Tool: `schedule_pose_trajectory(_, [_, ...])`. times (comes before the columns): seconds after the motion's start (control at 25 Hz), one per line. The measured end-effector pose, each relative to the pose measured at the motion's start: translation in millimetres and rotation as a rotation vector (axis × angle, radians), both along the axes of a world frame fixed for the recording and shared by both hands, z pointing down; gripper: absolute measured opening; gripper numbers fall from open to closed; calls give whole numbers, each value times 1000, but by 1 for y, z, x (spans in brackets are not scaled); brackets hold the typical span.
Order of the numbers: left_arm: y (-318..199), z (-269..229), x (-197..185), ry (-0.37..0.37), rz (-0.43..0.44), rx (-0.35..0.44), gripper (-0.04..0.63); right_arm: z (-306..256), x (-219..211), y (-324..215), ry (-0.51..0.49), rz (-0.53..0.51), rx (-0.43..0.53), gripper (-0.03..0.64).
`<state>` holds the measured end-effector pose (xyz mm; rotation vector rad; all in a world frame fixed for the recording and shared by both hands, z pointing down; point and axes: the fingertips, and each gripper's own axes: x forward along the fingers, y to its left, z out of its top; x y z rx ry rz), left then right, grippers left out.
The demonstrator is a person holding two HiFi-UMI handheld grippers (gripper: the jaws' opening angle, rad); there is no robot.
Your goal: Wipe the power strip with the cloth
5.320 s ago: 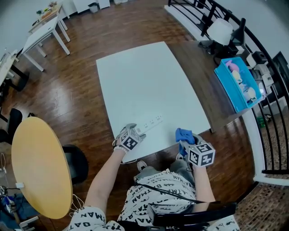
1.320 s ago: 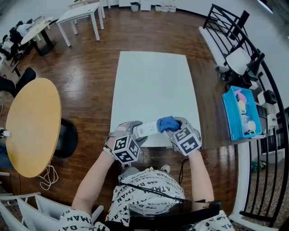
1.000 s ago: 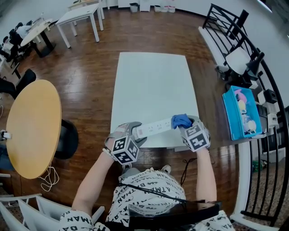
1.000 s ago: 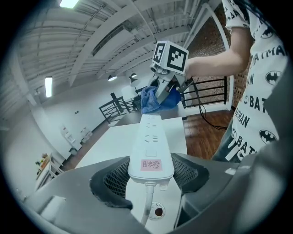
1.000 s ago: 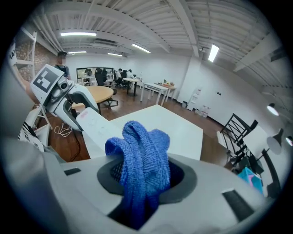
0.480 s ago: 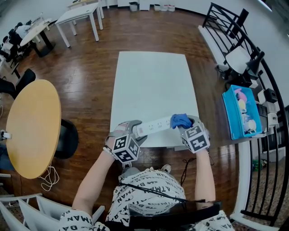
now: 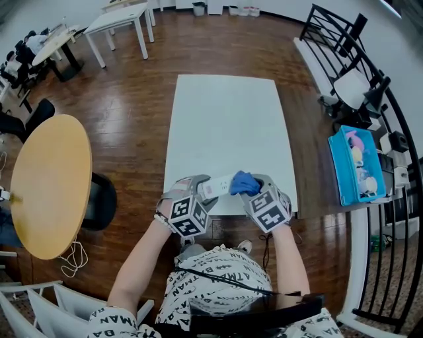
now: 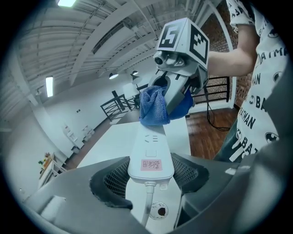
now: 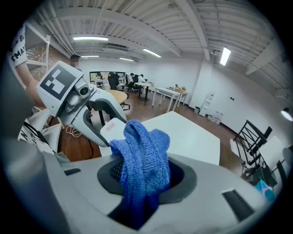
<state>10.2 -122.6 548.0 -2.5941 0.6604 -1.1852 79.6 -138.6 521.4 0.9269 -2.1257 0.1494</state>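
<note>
Left gripper (image 8: pixel 149 176) clamped on long white plastic power strip (image 7: pixel 220 186) by its cord end, at white table (image 7: pixel 225 119) near edge. Right gripper (image 9: pixel 142 178) pinches bunched blue cloth (image 7: pixel 243 183), which hides the strip's right end.

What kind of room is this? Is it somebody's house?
Probably a big open office or workshop, not a house: white desks, a black railing, and strip lights on a bare ceiling.

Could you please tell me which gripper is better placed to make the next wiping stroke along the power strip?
The right gripper: it holds the blue cloth against the power strip. The left gripper is clamped on the strip's cord end, steadying it.
</note>
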Motion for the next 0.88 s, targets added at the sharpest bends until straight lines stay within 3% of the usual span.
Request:
schedule_pose_trajectory(0.4, [1,3,6,-9,7,-3,273,-6,-80,27,-75,-174,-49,141])
schedule_pose_trajectory(0.6, [3,3,6,-7,10,0,273,-7,-97,33,-81,-231,-51,141])
schedule_pose_trajectory(0.72, [1,4,5,19,-6,-24,273,-11,-87,28,-118,-200,-49,141])
schedule_pose_trajectory(0.88, [-7,4,-5,135,-81,-131,273,-23,-48,7,-164,-76,-2,141])
